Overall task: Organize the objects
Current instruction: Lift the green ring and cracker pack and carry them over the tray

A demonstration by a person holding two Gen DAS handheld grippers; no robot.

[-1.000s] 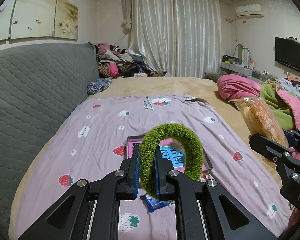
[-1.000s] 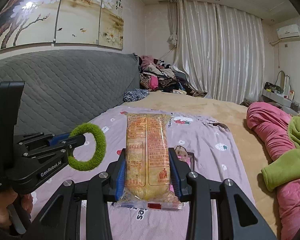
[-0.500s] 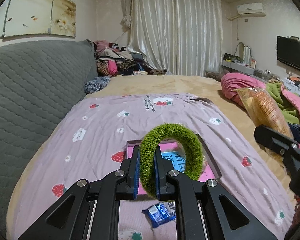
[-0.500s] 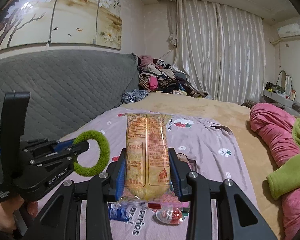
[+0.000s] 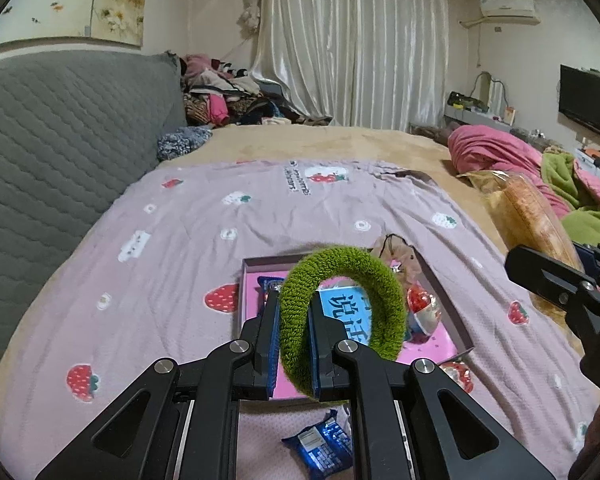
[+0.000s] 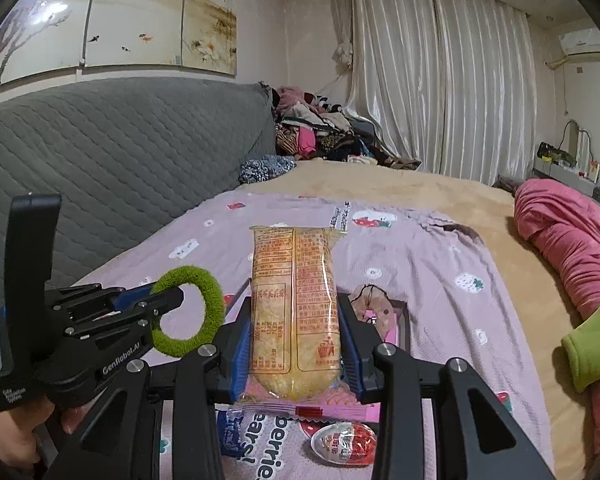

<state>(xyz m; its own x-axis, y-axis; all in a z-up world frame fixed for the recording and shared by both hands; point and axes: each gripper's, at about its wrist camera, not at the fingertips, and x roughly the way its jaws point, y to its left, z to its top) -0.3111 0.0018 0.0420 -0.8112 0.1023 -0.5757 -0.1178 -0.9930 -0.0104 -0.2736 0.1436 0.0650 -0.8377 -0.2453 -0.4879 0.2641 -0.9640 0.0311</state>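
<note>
My left gripper (image 5: 295,344) is shut on a green fuzzy hair ring (image 5: 364,276) and holds it above the near edge of a shallow box with a pink inside (image 5: 444,350). The ring also shows in the right wrist view (image 6: 214,304). My right gripper (image 6: 294,350) is shut on a clear orange snack bag (image 6: 294,300), held upright above the bed; the bag also shows at the right of the left wrist view (image 5: 532,216). The box holds a blue card (image 5: 342,304), a red-and-white foil egg (image 5: 422,312) and a beige scrunchie (image 5: 400,254).
A blue snack packet (image 5: 320,446) lies on the strawberry-print sheet (image 5: 220,216) in front of the box. Another foil egg (image 6: 344,442) lies below my right gripper. A grey quilted headboard (image 5: 60,128) is at the left, pink and green bedding (image 6: 560,236) at the right.
Both grippers have moved back and up with their loads still held. The box and the loose items in front of it now show more fully.
</note>
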